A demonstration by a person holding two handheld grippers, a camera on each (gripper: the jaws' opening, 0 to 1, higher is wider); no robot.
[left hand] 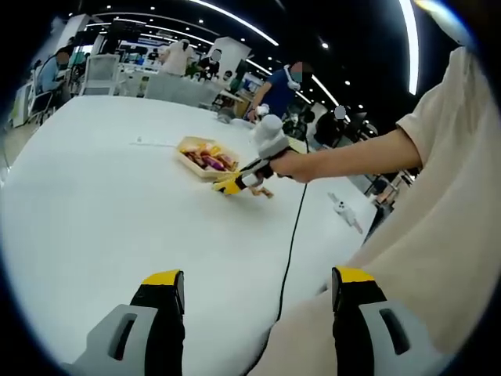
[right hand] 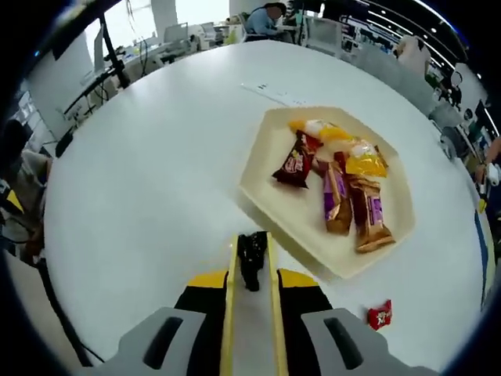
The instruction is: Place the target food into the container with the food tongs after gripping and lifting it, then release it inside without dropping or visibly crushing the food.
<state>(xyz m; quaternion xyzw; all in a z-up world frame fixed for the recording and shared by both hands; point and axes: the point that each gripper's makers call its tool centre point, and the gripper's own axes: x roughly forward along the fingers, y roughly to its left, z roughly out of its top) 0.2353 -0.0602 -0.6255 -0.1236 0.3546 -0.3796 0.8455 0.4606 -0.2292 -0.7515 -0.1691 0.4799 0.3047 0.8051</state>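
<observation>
A: Start at the left. What's there?

B: In the left gripper view, the left gripper [left hand: 257,294] has its jaws spread wide with nothing between them — just bare white table [left hand: 102,204] below. Past them, near the middle, sits the tray [left hand: 205,156] of snacks, and just right of it the right gripper [left hand: 235,182], held in a hand [left hand: 286,164] on an outstretched arm. A black cable [left hand: 291,243] trails from it toward the near edge. Further right a small white object [left hand: 344,210] lies on the table.

A: And what does the right gripper hold?

B: In the right gripper view the right gripper [right hand: 252,274] is closed narrow on a pair of tongs [right hand: 252,313] — the two pale arms run up between the yellow-tipped jaws. At the tongs' tip a small dark thing [right hand: 252,258] is pinched; I cannot tell what it is.

A: Where's that relative to the tray?

B: Just short of the tray's [right hand: 266,196] near edge, over the table rather than over the tray.

A: What's in the tray?

B: From the left: a dark red packet [right hand: 294,165], then a purple bar [right hand: 336,197], then another bar in a brown-and-purple wrapper [right hand: 368,219], with a yellow packet [right hand: 365,164] and some orange and white pieces [right hand: 325,130] behind them. All lie flat inside.

A: Anything outside it?

B: A small red packet [right hand: 380,315] lies on the table, right of the gripper, near the tray's near corner but apart from it.
</observation>
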